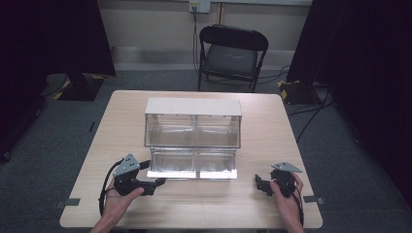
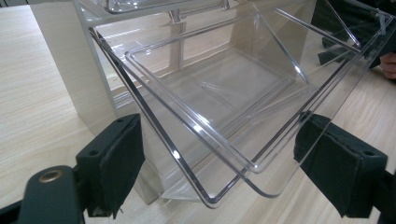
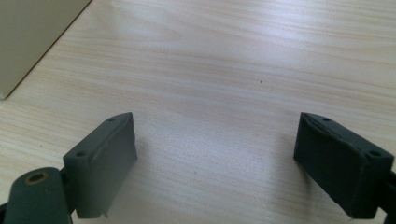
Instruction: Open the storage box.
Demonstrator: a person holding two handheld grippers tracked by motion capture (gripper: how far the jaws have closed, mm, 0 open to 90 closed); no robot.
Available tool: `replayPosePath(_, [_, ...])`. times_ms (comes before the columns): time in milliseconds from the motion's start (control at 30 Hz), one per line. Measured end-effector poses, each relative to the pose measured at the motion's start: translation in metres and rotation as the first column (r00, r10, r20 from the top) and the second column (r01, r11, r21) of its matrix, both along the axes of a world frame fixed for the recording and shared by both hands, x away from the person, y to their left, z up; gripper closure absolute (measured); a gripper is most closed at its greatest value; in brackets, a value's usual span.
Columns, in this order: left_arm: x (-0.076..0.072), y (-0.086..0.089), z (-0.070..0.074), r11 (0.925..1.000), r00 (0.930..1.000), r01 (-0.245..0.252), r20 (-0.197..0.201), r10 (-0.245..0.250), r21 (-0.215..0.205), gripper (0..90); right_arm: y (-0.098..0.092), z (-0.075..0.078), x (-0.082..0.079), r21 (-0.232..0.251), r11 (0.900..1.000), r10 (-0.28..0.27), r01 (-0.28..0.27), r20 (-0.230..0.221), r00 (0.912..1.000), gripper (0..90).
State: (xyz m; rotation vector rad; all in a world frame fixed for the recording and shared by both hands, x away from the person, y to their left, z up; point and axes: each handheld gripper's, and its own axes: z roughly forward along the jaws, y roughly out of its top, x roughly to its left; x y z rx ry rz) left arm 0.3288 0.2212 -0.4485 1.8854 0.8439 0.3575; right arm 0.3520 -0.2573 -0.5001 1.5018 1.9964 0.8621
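Here the left gripper (image 1: 156, 184), jaws apart, faces the clear drawer (image 2: 224, 112) at twelve o'clock; the right gripper (image 1: 263, 185) gapes idle.

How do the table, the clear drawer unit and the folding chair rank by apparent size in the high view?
1. table
2. clear drawer unit
3. folding chair, though it stands farther from the camera, so this rank is unsure.
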Motion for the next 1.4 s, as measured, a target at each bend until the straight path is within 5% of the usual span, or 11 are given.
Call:
replayPosePath(767, [0.0008, -0.0014, 0.0028, 0.9996, 0.9999, 0.005, 0.009, -0.005, 0.026, 15.2, 0.0001, -0.0001, 0.0002, 0.001, 1.000, 0.001, -0.001, 0.001, 1.0000, 12.1])
replayPosePath(1400, [0.0000, -0.0025, 0.0057, 1.0000, 1.0000, -0.006, 0.008, 0.006, 0.001, 14.3, 0.0001, -0.0001, 0.0002, 0.001, 1.000, 0.001, -0.001, 0.001, 1.0000, 12.1])
